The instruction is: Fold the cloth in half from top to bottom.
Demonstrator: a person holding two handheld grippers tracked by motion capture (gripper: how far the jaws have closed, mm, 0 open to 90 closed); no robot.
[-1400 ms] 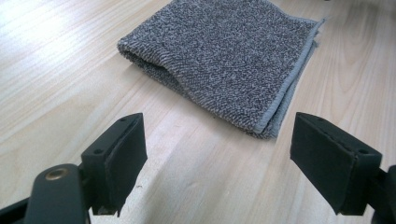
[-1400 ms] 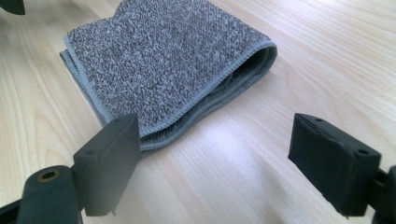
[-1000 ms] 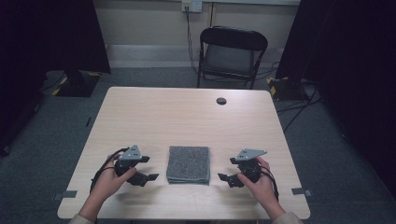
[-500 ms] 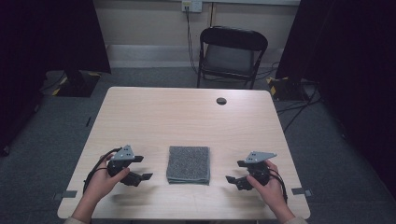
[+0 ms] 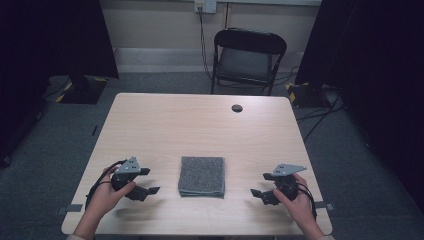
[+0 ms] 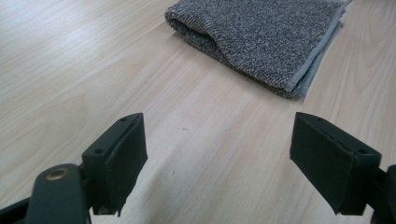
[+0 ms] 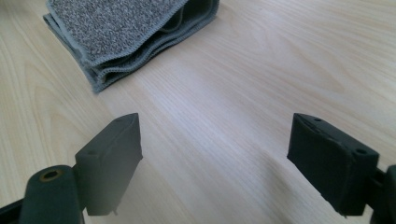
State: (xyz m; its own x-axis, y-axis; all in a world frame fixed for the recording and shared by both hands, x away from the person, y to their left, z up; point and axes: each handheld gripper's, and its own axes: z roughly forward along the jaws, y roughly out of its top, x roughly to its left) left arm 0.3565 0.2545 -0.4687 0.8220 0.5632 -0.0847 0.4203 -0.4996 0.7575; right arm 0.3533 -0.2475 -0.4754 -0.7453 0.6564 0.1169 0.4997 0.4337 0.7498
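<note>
Grey folded towel (image 5: 202,176), flat on table, near front edge

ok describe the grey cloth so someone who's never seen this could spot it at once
On the pale wooden table, look at the near edge, between the left gripper and right gripper. The folded grey towel lies flat there, the only soft, speckled thing on the wood.

Light wood table (image 5: 165,130) on grey carpet floor (image 5: 60,135). Black folding chair (image 5: 247,60) behind it. Beige wall (image 5: 160,22), wall socket (image 5: 205,6), dark curtains (image 5: 55,35) both sides.
</note>
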